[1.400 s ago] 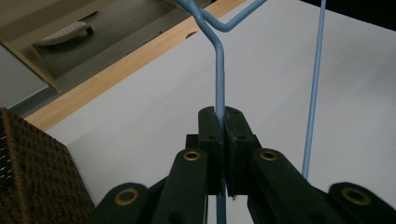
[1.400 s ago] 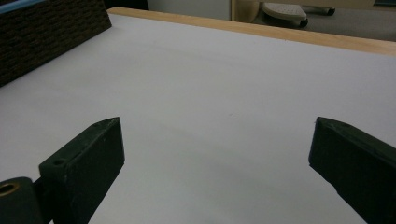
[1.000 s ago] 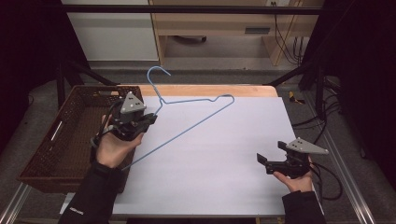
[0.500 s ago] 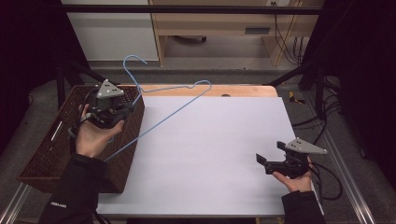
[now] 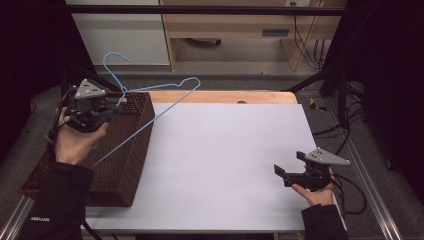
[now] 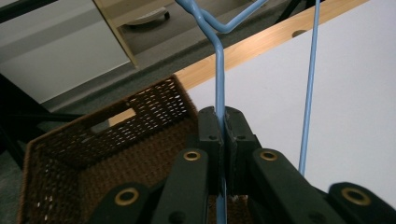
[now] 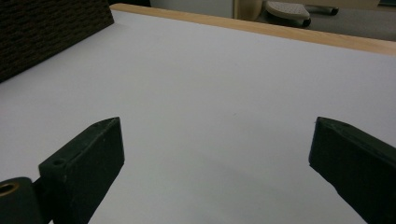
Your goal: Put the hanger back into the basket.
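A white table (image 5: 225, 165) with a wooden strip along its far edge took up most of the high view. Over its left edge sat a dark brown wicker basket (image 5: 125, 165), long side running near to far; in the left gripper view its woven walls and a handle cut-out showed below the jaws.

A blue wire hanger (image 5: 165, 107) was held in the air, above the basket's far right corner and the left part of the table. Its hook pointed up and to the far left, one shoulder reached right over the table's far edge, and its long straight bar slanted down to the near left across the basket.

The left gripper (image 5: 92, 112) was above the basket's far end, gripped in the person's left hand (image 5: 75, 142). In the left gripper view its jaws were pressed together on the hanger's wire just below the twisted neck.

The right gripper (image 5: 286, 176) was low over the near right part of the table, well apart from the hanger. In the right gripper view its jaws stood wide with bare white table between them.
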Demonstrator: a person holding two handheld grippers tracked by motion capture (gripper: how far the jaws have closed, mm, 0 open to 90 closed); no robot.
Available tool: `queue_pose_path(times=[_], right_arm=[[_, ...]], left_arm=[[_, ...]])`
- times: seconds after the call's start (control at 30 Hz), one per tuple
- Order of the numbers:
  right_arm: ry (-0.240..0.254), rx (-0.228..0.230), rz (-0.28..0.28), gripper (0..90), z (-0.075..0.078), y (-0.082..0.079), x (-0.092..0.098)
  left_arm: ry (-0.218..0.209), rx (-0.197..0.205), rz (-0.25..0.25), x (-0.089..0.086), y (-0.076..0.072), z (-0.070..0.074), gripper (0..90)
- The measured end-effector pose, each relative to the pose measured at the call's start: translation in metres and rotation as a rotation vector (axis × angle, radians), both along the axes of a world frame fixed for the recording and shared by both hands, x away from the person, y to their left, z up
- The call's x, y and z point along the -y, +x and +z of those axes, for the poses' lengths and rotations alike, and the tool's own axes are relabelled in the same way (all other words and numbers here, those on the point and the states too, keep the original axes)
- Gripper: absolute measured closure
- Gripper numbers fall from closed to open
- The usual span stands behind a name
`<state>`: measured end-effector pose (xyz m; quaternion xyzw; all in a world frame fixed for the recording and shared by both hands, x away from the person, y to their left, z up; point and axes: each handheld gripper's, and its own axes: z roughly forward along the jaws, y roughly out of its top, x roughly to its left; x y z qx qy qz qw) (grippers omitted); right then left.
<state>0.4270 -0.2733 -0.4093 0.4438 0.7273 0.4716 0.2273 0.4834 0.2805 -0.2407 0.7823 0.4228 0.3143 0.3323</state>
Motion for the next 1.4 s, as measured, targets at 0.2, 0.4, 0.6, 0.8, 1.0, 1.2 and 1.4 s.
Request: queue_pose_path(times=[0.2, 0.4, 0.6, 0.8, 1.0, 1.2, 1.4], right_arm=[[-0.001, -0.001, 0.001, 3.8, 0.0, 0.0, 0.0], [-0.004, -0.001, -0.001, 3.7, 0.0, 0.0, 0.0], [-0.006, -0.001, 0.001, 3.7, -0.001, 0.001, -0.001], [-0.014, -0.002, 0.003, 3.7, -0.001, 0.001, -0.001], [-0.017, -0.001, 0.002, 3.7, -0.002, 0.001, -0.001], [-0.013, -0.005, 0.003, 3.7, -0.002, 0.001, -0.002], [-0.015, -0.005, 0.001, 3.7, -0.002, 0.001, -0.002]], left_arm=[[0.005, 0.013, 0.037, -0.021, -0.002, -0.001, 87.1], [-0.001, 0.014, 0.082, -0.046, -0.003, -0.007, 87.1], [-0.002, 0.011, 0.123, -0.069, -0.004, -0.012, 87.1], [0.008, 0.011, 0.157, -0.086, -0.004, -0.018, 87.1], [0.021, 0.013, 0.175, -0.095, -0.001, -0.026, 87.1], [0.031, 0.007, 0.19, -0.106, 0.004, -0.035, 87.1], [0.052, -0.001, 0.204, -0.111, 0.005, -0.042, 87.1]])
